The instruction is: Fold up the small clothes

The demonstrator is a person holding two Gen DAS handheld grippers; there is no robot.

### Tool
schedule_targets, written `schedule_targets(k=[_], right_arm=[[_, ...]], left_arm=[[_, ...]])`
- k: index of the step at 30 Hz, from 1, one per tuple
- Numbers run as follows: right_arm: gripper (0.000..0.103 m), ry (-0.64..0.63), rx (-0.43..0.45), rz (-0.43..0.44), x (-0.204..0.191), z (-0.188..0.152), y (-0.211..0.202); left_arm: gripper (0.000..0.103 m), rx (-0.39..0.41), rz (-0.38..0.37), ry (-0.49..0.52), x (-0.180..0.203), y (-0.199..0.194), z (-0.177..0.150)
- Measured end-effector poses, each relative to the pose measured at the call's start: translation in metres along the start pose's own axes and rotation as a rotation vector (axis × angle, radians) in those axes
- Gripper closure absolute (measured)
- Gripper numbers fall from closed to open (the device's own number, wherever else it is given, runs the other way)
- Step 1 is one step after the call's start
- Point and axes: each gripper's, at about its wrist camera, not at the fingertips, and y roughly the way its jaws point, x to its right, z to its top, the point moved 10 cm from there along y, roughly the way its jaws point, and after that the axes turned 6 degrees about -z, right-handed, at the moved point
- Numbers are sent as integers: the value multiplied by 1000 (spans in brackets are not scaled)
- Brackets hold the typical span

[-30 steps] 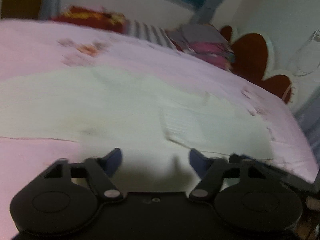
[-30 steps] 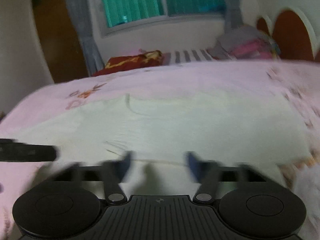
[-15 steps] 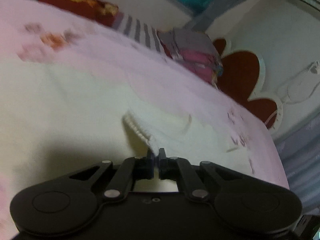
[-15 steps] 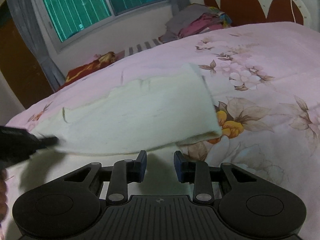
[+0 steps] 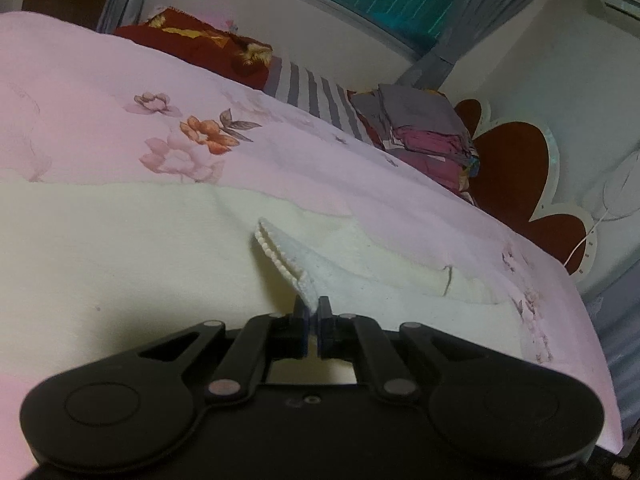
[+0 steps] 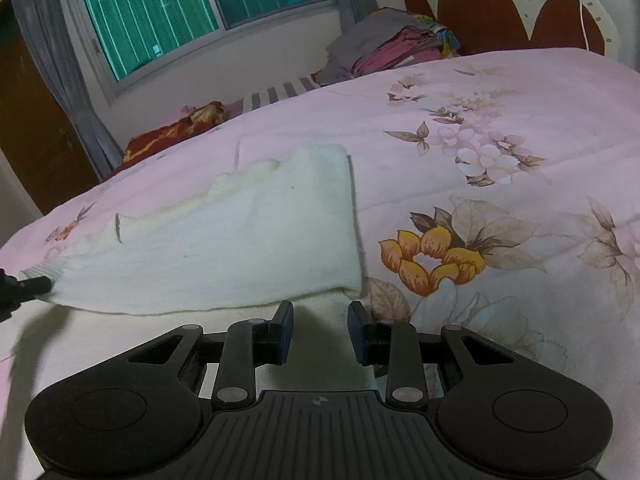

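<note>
Cream knitted garment (image 6: 248, 240) lies spread on the pink flowered bedspread (image 6: 500, 128), toward the near edge of the bed, one part doubled over onto the rest. Fold line runs straight along the side facing the orange flower print.

We have our left gripper (image 5: 312, 320) clenched on a ribbed edge of the garment (image 5: 288, 258); that edge stands lifted off the cloth below, rising in a narrow peak from the closed blue pads. In the right wrist view the same gripper (image 6: 38, 283) shows as a dark tip at the left border, pinching the ribbed corner of the folded-over part.

Our right gripper (image 6: 319, 326) sits low over the garment just before the fold's near corner. Its jaws stand parted; nothing is pinched between the pads, only cloth lying underneath.

At the far edge of the bed: a red patterned cloth (image 5: 208, 46), a grey-and-white striped cloth (image 5: 312, 92), and a stack of folded clothes (image 5: 424, 140) near the red headboard (image 5: 512, 168). Window with green panes (image 6: 168, 12) behind.
</note>
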Motion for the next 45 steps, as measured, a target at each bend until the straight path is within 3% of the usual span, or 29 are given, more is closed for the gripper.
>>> schedule_targets(k=[4, 5, 6, 7, 13, 15, 18, 21, 24, 27, 30, 32, 36, 39, 40, 43, 45], right_arm=[[72, -8, 0, -4, 0, 0, -1], [81, -5, 1, -1, -1, 1, -3], [97, 1, 10, 10, -1, 3, -7], [100, 8, 30, 18, -1, 6, -12], [100, -23, 62, 27, -11, 23, -5], [101, -52, 41, -40, -4, 23, 11], [100, 37, 21, -47, 11, 29, 16], [100, -50, 73, 17, -16, 36, 3], [100, -119, 60, 73, -42, 31, 7], [100, -101, 49, 97, -48, 33, 15], [100, -89, 31, 139, -66, 37, 29], [100, -130, 18, 200, -97, 35, 36], [100, -253, -15, 296, -138, 27, 48], [100, -292, 4, 265, -116, 40, 56], [100, -259, 20, 210, -94, 52, 60], [100, -82, 28, -19, -7, 93, 86], [100, -34, 8, -40, 19, 109, 100]], left_arm=[[100, -29, 16, 13, -8, 3, -9], [100, -34, 16, 10, -12, 5, -11], [100, -38, 19, 5, -14, 7, -13], [100, -41, 21, 2, -16, 9, -15], [100, -36, 24, -1, -20, 12, -17], [99, -36, 22, 4, -21, 10, -17], [99, -31, 22, 21, -20, 10, -19], [94, -32, 24, 9, -21, 9, -19], [78, 47, 102, 15, -26, -8, -7], [76, 121, 135, 84, -4, -12, 10], [66, 64, 103, 207, 40, 18, 5], [64, 7, 94, 257, 57, 41, -6], [66, 7, 142, 244, 38, 48, -5], [76, 15, 154, 198, 7, 39, 3], [81, 16, 149, 193, 1, 37, 5], [84, 10, 148, 187, -7, 35, 6], [84, 6, 157, 197, -4, 35, 6]])
